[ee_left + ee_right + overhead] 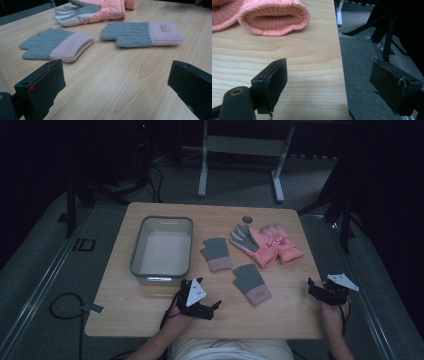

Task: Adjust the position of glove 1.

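Two grey knit gloves with pink cuffs lie flat on the wooden table (150, 315): one (217, 254) (56, 47) beside the bin, the other (252, 283) (142, 35) nearer the person. A pair of pink padded gloves (270, 242) (92, 11) lies behind them, one showing a grey palm. Its ribbed cuff (273, 17) faces my right gripper. My left gripper (212, 307) (116, 75) is open and low over the table, pointed at the knit gloves. My right gripper (315, 287) (329, 67) is open at the table's right edge, one jaw over wood, one over floor. Both are empty.
A grey-rimmed clear bin (135, 255) stands at the table's left, nothing inside it. A small dark round disc (247, 219) sits near the far edge. Grey carpet (362, 62) and dark stand legs (387, 32) lie past the right edge. A white desk frame (240, 150) stands behind.
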A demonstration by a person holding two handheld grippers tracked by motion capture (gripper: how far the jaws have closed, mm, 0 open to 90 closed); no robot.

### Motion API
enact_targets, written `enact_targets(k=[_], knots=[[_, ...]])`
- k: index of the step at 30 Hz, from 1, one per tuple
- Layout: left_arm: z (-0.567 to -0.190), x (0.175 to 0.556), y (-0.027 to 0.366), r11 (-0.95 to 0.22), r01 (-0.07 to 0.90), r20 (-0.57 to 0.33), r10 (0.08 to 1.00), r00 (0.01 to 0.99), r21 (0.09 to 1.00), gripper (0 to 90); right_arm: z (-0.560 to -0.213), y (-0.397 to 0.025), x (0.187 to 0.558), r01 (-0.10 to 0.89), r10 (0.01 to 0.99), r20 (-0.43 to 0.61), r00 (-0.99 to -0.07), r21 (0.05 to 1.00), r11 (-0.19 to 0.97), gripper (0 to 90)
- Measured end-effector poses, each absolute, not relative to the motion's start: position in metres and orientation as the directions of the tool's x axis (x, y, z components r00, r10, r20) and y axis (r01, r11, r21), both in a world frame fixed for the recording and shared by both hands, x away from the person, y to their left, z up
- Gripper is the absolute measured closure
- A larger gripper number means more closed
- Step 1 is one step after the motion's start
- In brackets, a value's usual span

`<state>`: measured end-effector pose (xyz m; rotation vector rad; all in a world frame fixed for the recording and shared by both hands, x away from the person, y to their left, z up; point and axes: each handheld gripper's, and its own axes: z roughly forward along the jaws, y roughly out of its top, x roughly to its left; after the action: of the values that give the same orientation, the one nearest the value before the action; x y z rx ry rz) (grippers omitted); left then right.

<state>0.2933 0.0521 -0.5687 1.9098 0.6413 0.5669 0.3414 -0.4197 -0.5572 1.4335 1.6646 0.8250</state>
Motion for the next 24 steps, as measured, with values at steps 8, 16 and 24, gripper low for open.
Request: enact_targets(k=[8,16,24], knots=[[-0.5688,0.2922,0.0525,-0.353,0.169,0.110,0.648,0.754,0.920,0.4,-0.5575,-0.4186,0.3423,0.496,0.986,-0.156,-0.053,0.853,0.162,16.1],[-0.5689,0.2930,0.0539,-0.342,0.174,0.098,0.649,0.755,0.924,0.4,-0.5571,-0.4225,0.3433,0.502,0.992,-0.121,-0.047,0.855,0.128,16.0],[-0.5688,0.2924,0.0545,-0.336,0.173,0.097,0.654,0.750,0.926,0.4,-0.5562,-0.4231,0.3431,0.519,0.992,-0.105,-0.065,0.846,0.123,14.3]])
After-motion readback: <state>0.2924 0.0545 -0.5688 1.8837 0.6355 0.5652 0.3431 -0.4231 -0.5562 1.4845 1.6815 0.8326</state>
